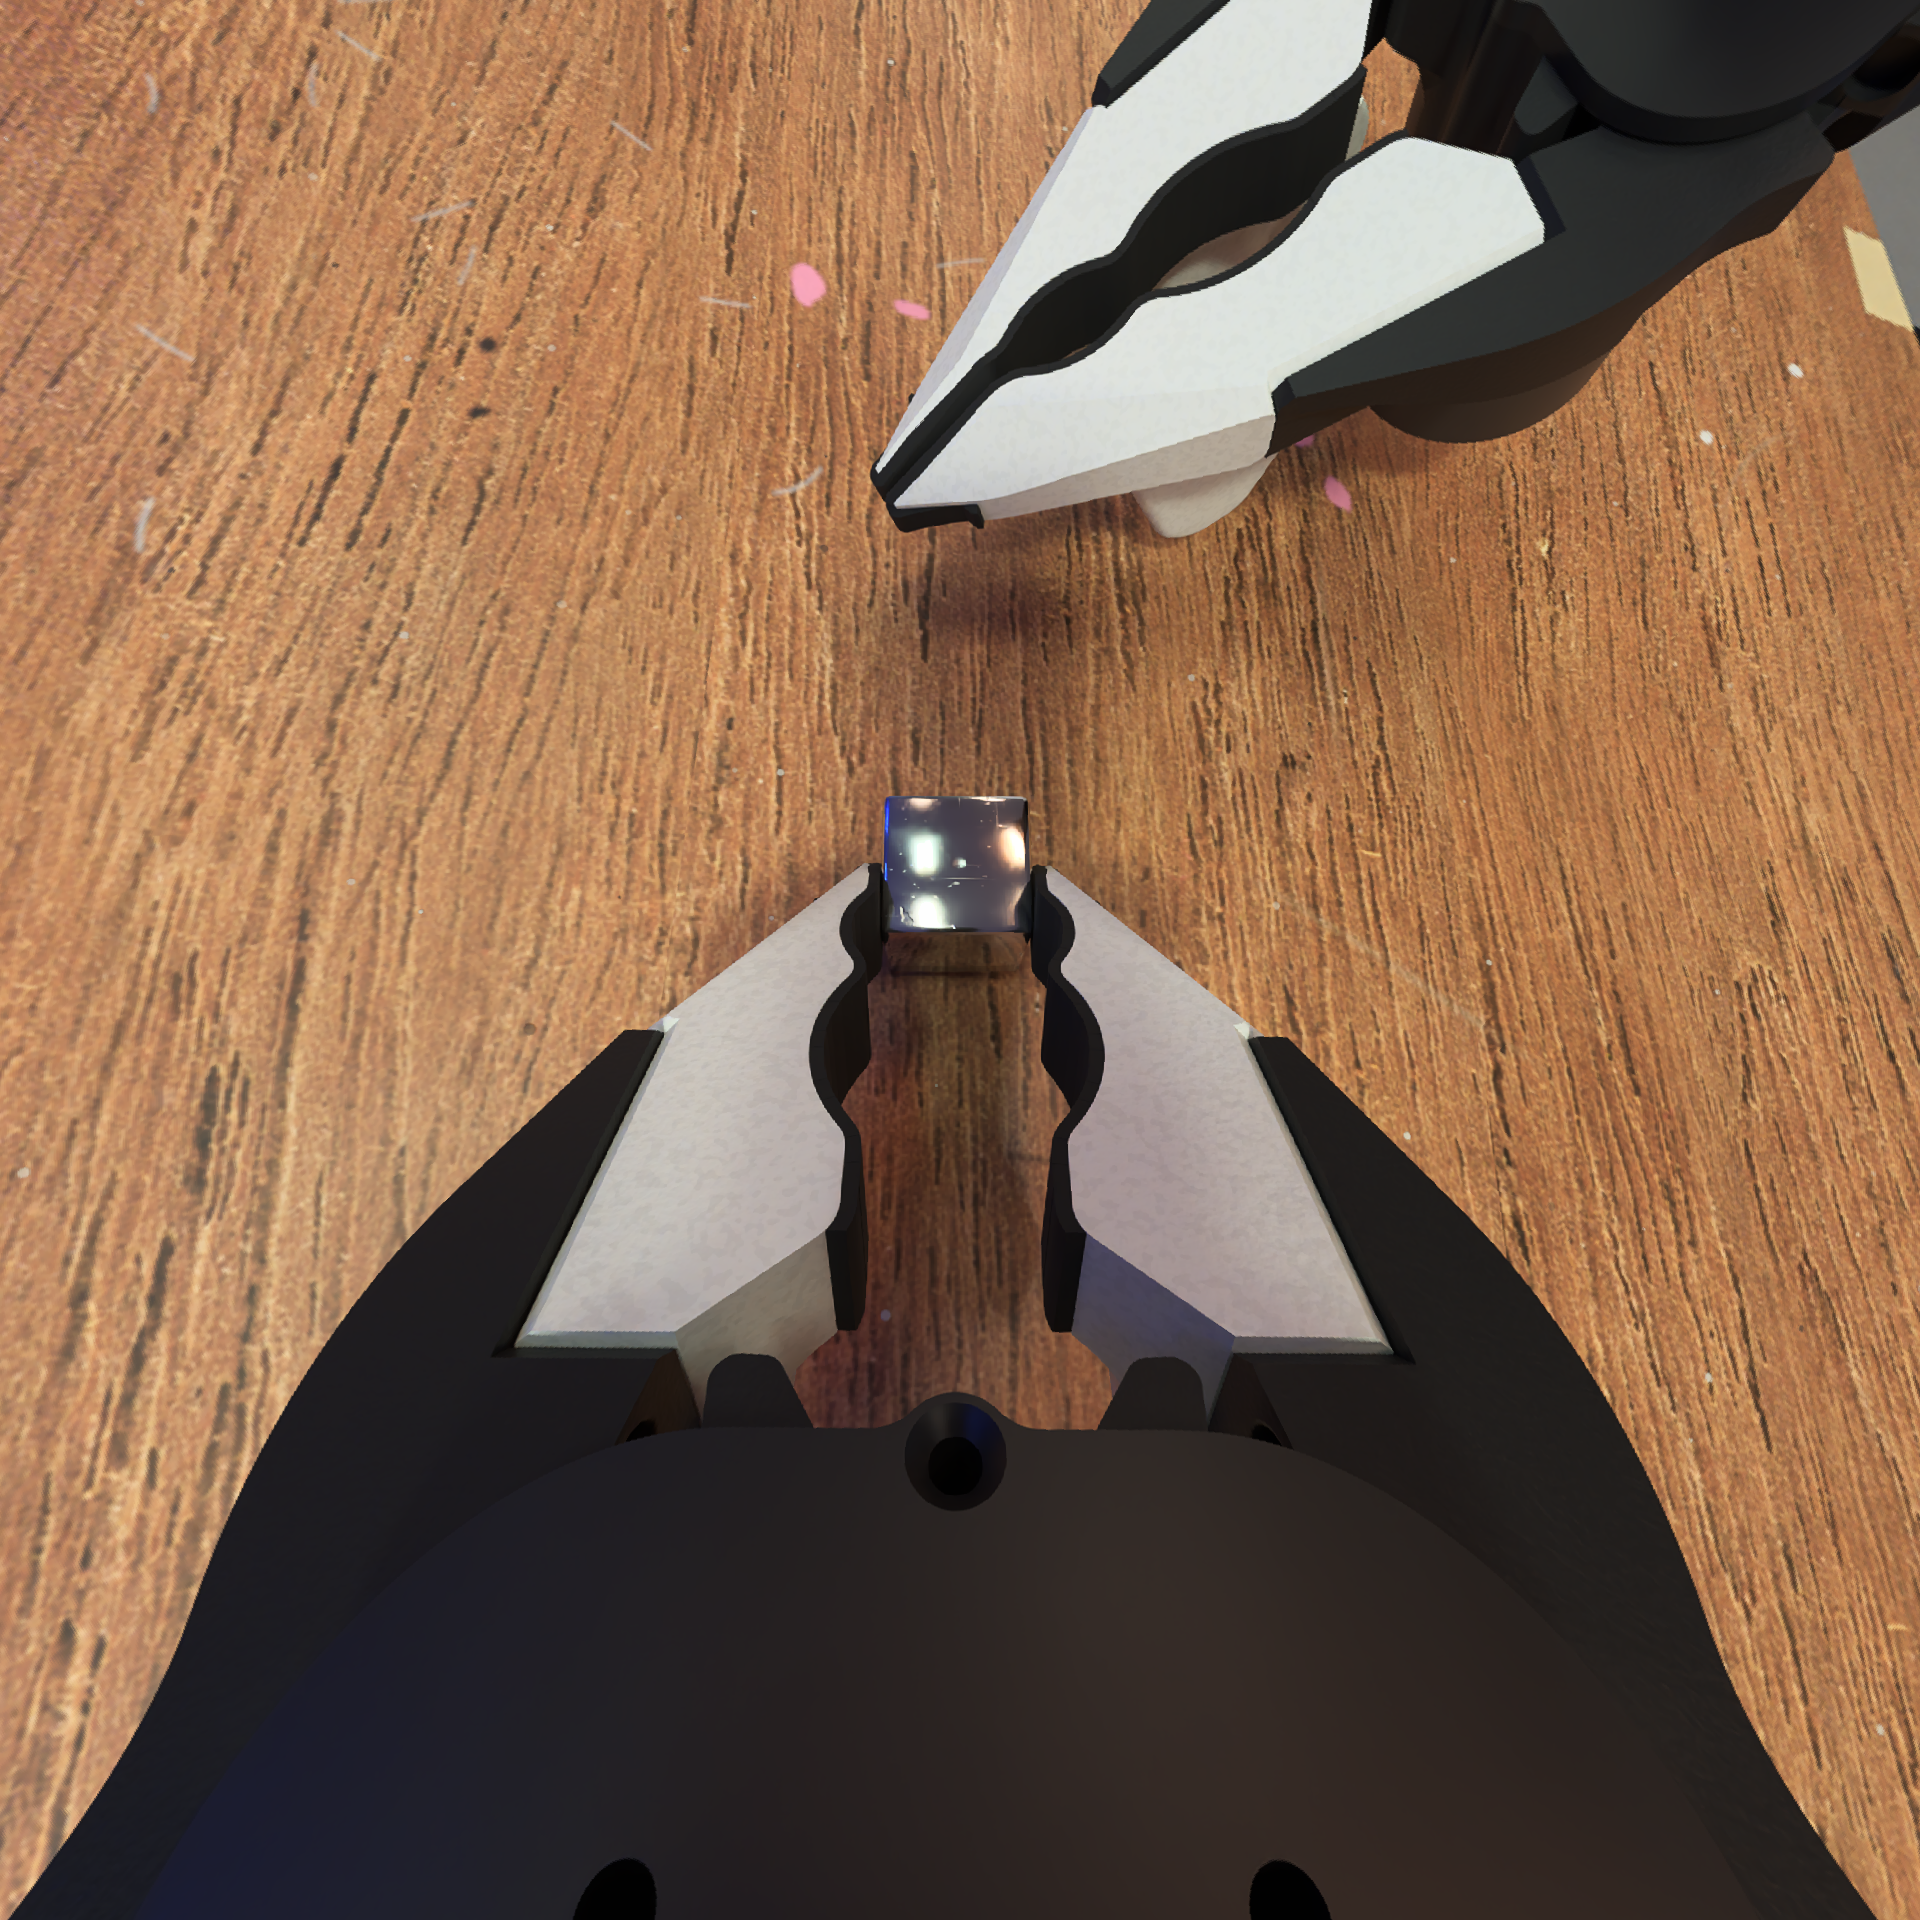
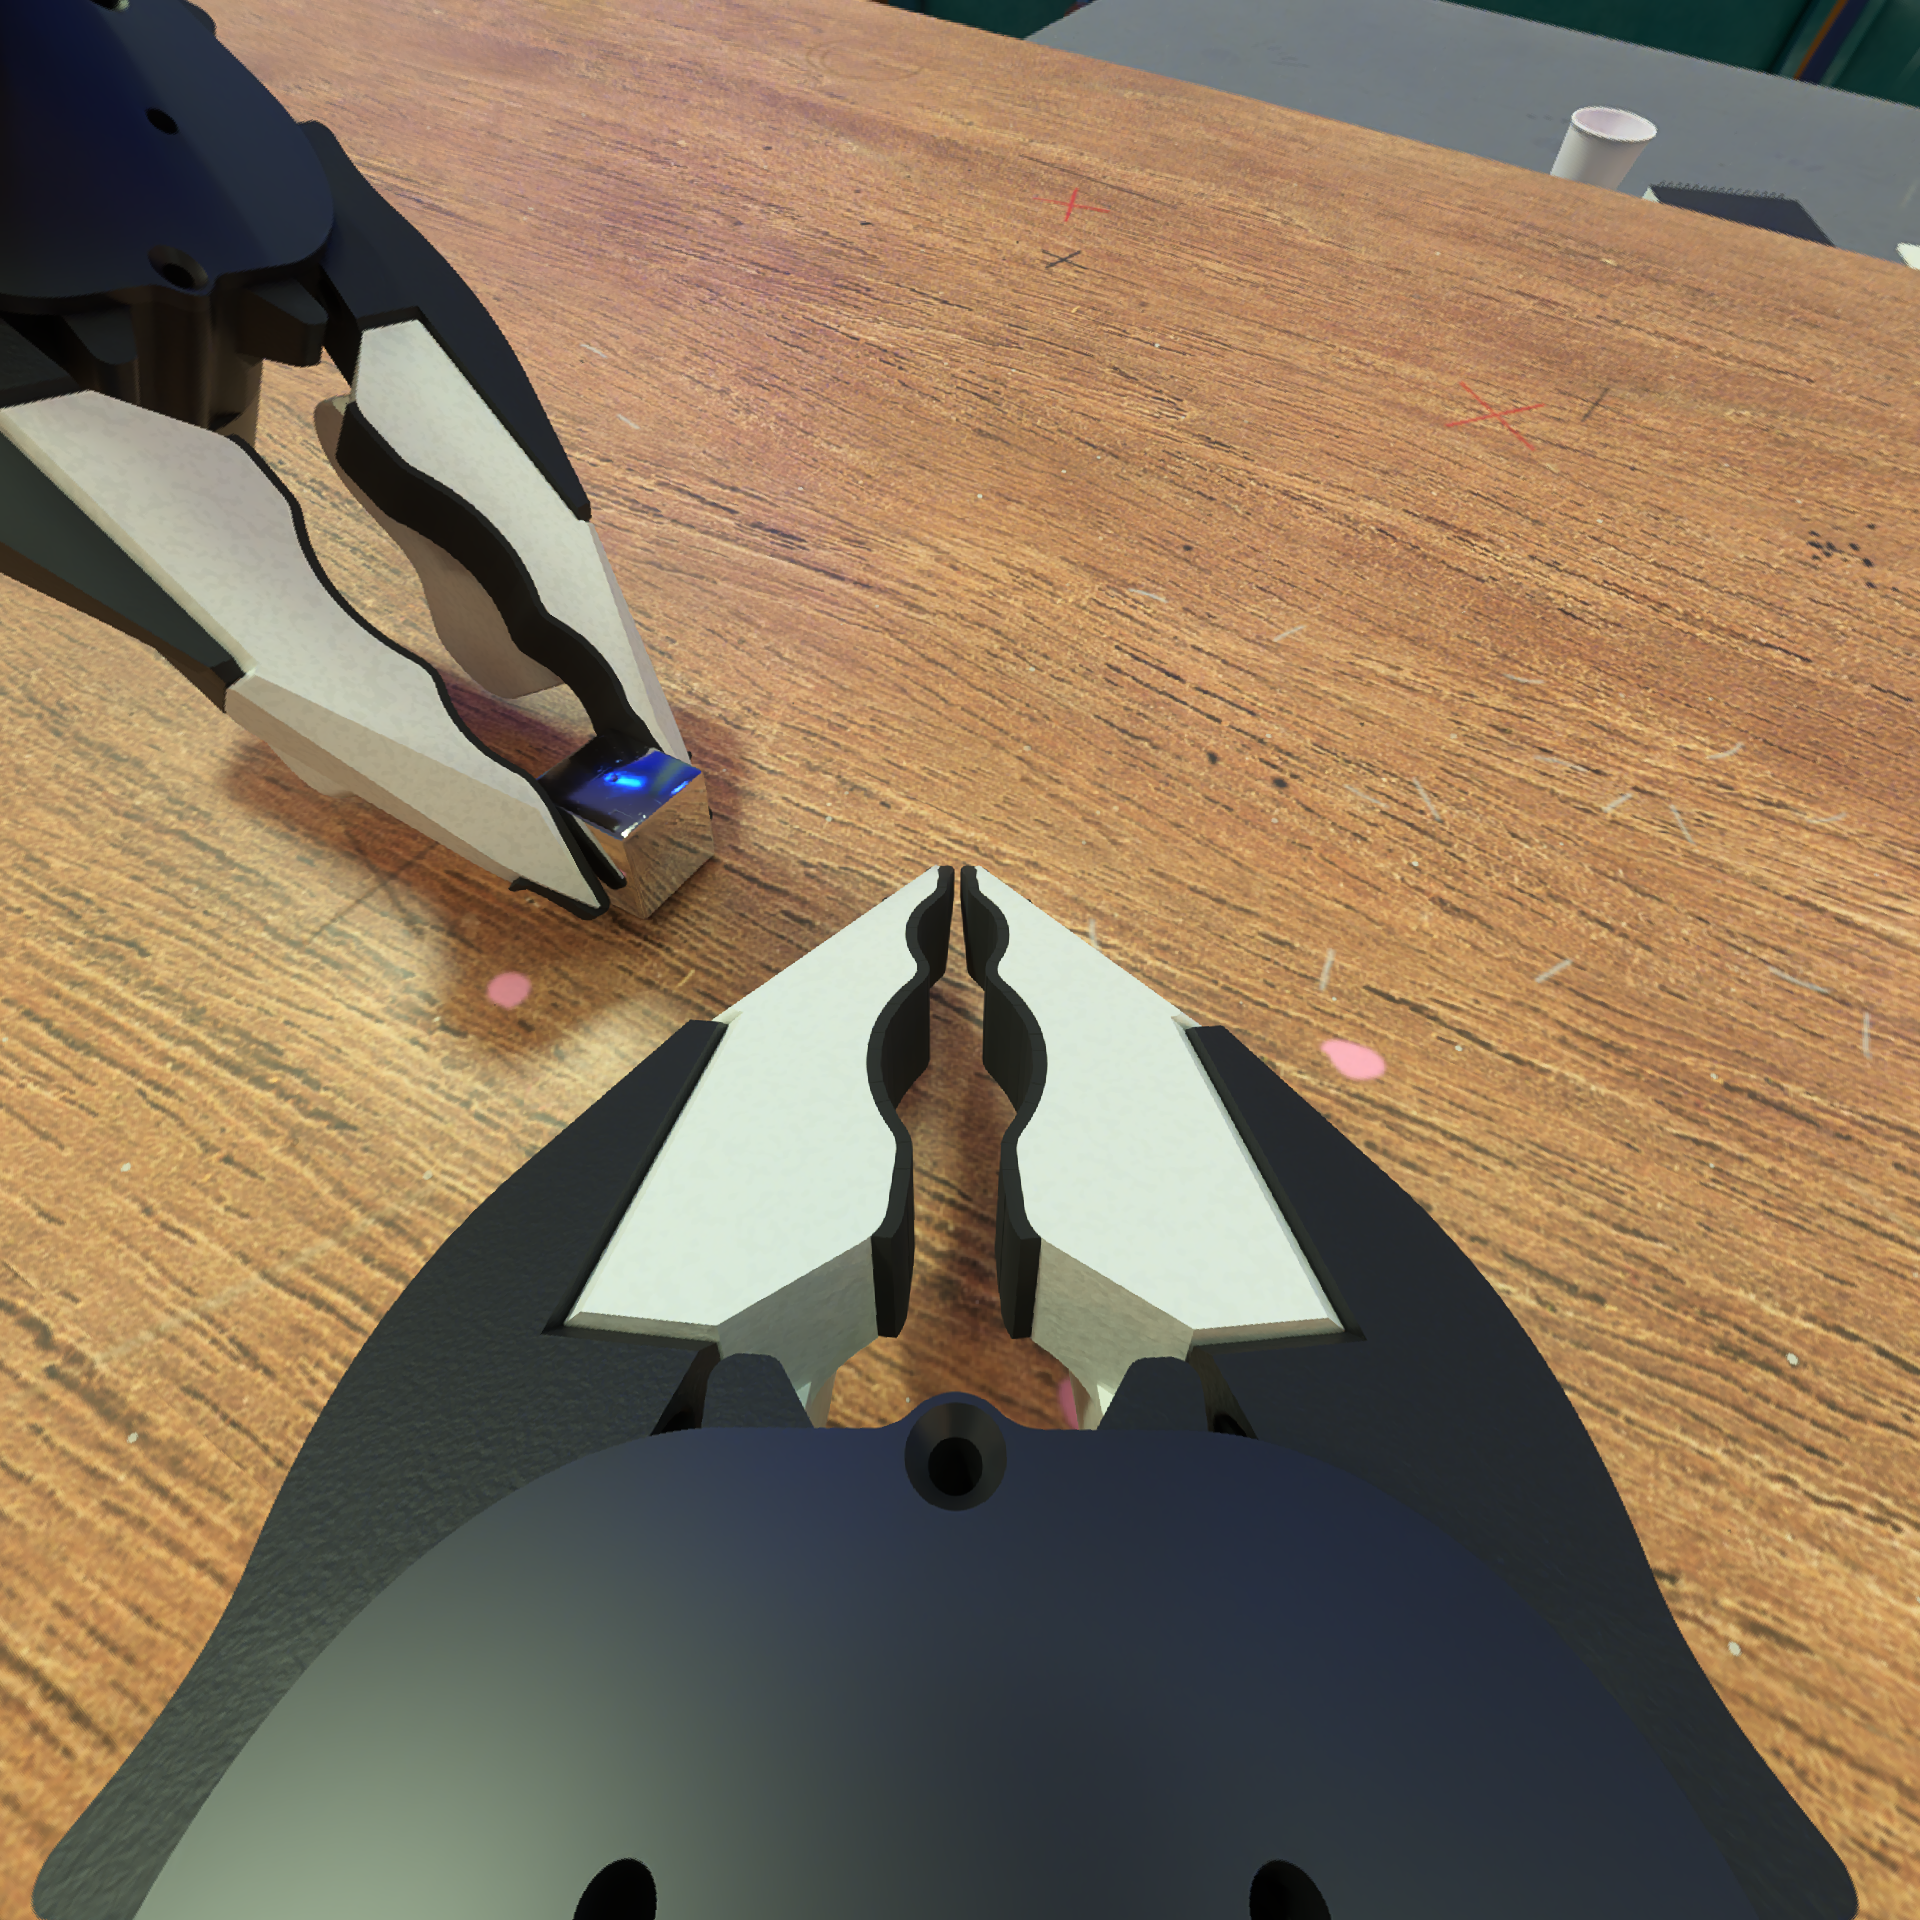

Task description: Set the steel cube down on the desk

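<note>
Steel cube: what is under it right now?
The wooden desk lies under the steel cube, held by the left gripper. Its underside is hidden, so contact cannot be confirmed.

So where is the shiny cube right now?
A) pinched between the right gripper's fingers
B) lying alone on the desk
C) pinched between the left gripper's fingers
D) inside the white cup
C: the steel cube sits clamped at the tips of the left gripper, while the right gripper is closed on nothing.

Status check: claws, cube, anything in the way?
Left claw shut on cube, at desk level. Right claw shut, empty, close by. Nothing blocking.
</note>
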`<state>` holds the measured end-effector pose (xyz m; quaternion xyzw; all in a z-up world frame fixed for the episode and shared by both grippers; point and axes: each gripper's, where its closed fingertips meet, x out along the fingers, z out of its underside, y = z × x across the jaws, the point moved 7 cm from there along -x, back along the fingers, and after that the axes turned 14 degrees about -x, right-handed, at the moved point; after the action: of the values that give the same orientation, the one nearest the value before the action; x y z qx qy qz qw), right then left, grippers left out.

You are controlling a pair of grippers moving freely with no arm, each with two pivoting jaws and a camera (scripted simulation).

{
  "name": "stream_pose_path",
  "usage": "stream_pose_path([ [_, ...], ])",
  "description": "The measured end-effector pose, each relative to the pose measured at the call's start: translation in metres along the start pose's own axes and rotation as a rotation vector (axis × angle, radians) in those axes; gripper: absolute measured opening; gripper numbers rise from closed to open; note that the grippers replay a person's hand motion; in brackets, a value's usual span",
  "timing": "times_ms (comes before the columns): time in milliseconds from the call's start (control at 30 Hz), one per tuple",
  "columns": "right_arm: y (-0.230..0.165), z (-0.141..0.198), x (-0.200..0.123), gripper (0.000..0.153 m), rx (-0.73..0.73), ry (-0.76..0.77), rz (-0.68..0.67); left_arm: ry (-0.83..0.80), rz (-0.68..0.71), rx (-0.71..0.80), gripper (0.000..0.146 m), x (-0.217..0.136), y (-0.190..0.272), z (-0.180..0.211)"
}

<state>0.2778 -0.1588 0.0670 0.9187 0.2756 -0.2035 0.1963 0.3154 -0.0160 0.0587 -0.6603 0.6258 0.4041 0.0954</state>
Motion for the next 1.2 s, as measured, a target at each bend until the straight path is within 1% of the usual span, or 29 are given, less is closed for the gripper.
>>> stream_pose_path([
  [1200,-0.0005,-0.0002,-0.0001,0.001,-0.009,-0.001,0.013,0.000,0.001,-0.002,0.028,0.0001,-0.0003,-0.0002],
])
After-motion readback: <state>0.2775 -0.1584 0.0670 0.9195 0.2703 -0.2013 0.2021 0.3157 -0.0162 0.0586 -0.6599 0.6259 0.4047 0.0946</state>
